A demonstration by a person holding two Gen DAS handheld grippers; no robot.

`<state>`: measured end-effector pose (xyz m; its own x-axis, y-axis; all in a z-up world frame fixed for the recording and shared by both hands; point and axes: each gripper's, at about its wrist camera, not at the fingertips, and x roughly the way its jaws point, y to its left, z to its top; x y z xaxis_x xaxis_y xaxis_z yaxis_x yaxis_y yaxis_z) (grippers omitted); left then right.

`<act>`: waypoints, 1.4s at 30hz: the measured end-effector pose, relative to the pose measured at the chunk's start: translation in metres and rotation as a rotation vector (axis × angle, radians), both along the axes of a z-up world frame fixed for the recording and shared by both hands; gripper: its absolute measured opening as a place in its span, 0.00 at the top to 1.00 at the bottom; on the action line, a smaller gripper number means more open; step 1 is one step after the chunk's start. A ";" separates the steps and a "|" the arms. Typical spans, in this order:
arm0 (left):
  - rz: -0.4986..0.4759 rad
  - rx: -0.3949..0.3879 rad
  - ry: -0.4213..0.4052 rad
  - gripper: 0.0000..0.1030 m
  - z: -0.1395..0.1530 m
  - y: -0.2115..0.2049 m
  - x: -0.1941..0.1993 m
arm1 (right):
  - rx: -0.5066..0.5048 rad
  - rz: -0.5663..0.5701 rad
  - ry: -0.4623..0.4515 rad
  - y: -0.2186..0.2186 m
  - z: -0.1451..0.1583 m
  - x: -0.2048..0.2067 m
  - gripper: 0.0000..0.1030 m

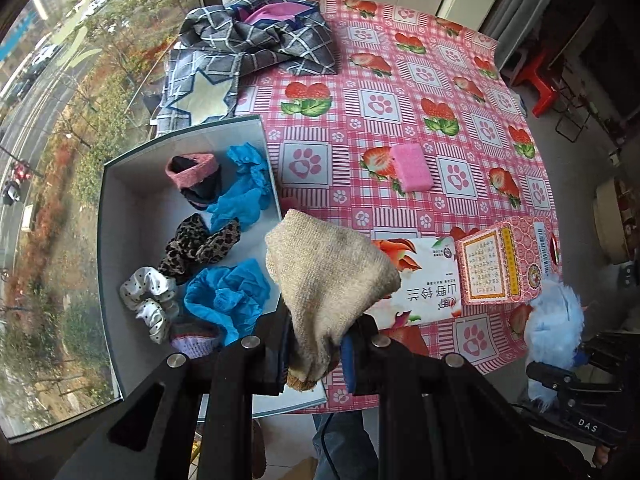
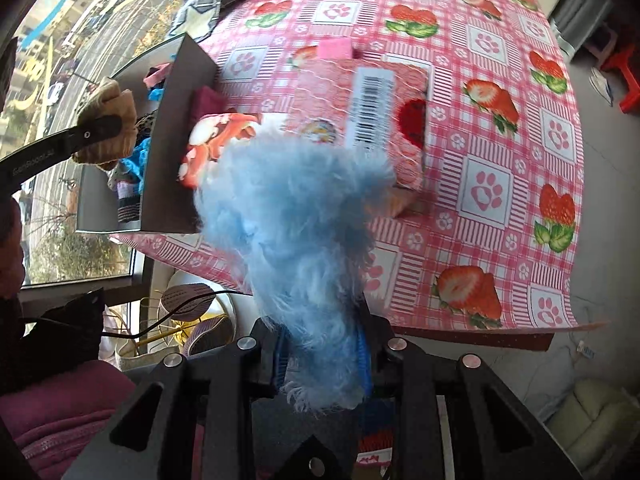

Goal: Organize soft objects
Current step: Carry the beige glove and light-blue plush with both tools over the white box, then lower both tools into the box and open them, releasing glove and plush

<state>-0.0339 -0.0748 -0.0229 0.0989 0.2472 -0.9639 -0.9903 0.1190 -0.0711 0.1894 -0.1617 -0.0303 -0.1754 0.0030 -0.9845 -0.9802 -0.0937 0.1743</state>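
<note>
1. Left wrist view, far left of the left gripper (image 1: pixel 316 354): grey box (image 1: pixel 120 208), open top, by the window glass. Inside: pink-and-black sock roll (image 1: pixel 195 174), two crumpled blue gloves (image 1: pixel 244 188), leopard scrunchie (image 1: pixel 200 246), white dotted scrunchie (image 1: pixel 150 300).
2. Left gripper: jaws narrow, clamped on a beige sock (image 1: pixel 328 276). Sock sticks forward from the pads, over the box's right wall and the table edge.
3. Ahead and left of the left gripper, at the far table edge: grey checked cloth (image 1: pixel 256 40), bunched, with a star-print piece below it.
4. Ahead and right of the left gripper: pink sponge (image 1: pixel 412 168), lying alone on the strawberry tablecloth (image 1: pixel 400 80).
5. Just right of the beige sock: flat white packet (image 1: pixel 424 280) with a pink carton (image 1: pixel 500 264) lying on it.
6. Right wrist view: right gripper (image 2: pixel 322 354), jaws narrow, gripping a fluffy blue toy (image 2: pixel 296 220). Toy hangs over the near table edge, hiding part of the carton beyond it.
7. Left of the right gripper in that view: the box seen from its outer wall, left gripper with the beige sock above it.
8. Right of the right gripper: bare tablecloth, then floor.
</note>
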 end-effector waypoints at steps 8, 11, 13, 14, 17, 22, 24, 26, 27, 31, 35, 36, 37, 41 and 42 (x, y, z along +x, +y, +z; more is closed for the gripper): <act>0.156 -0.004 0.016 0.78 -0.004 -0.016 -0.055 | 0.040 0.166 0.023 0.024 0.016 -0.064 0.72; 0.200 0.004 0.044 0.78 -0.006 -0.024 -0.069 | 0.054 0.216 0.024 0.035 0.022 -0.087 0.72; 0.233 -0.005 0.039 0.78 -0.009 -0.028 -0.079 | 0.055 0.243 0.027 0.041 0.023 -0.103 0.72; 0.251 -0.011 0.036 0.78 -0.011 -0.030 -0.084 | 0.053 0.253 0.028 0.044 0.023 -0.111 0.72; 0.300 -0.032 0.034 0.78 -0.018 -0.037 -0.099 | 0.040 0.280 0.038 0.053 0.022 -0.133 0.72; 0.357 -0.072 0.031 0.78 -0.031 -0.048 -0.116 | 0.013 0.317 0.064 0.065 0.016 -0.170 0.72; 0.369 -0.086 0.030 0.78 -0.036 -0.052 -0.119 | -0.003 0.327 0.075 0.068 0.012 -0.183 0.72; 0.380 -0.098 0.032 0.78 -0.040 -0.055 -0.122 | -0.025 0.326 0.088 0.072 0.008 -0.195 0.72; 0.384 -0.103 0.034 0.78 -0.042 -0.056 -0.123 | -0.035 0.324 0.098 0.074 0.006 -0.200 0.72; 0.388 -0.118 0.049 0.78 -0.050 -0.057 -0.124 | -0.074 0.293 0.128 0.082 -0.003 -0.217 0.72; 0.381 -0.130 0.060 0.78 -0.056 -0.055 -0.123 | -0.117 0.249 0.159 0.092 -0.012 -0.227 0.72; 0.377 -0.132 0.062 0.78 -0.057 -0.055 -0.123 | -0.127 0.238 0.167 0.094 -0.014 -0.229 0.72; 0.374 -0.134 0.065 0.78 -0.058 -0.055 -0.123 | -0.133 0.228 0.173 0.096 -0.016 -0.230 0.72; 0.375 -0.142 0.068 0.78 -0.062 -0.053 -0.124 | -0.146 0.214 0.171 0.100 -0.022 -0.235 0.72; 0.375 -0.143 0.069 0.78 -0.062 -0.053 -0.124 | -0.149 0.212 0.172 0.101 -0.023 -0.237 0.72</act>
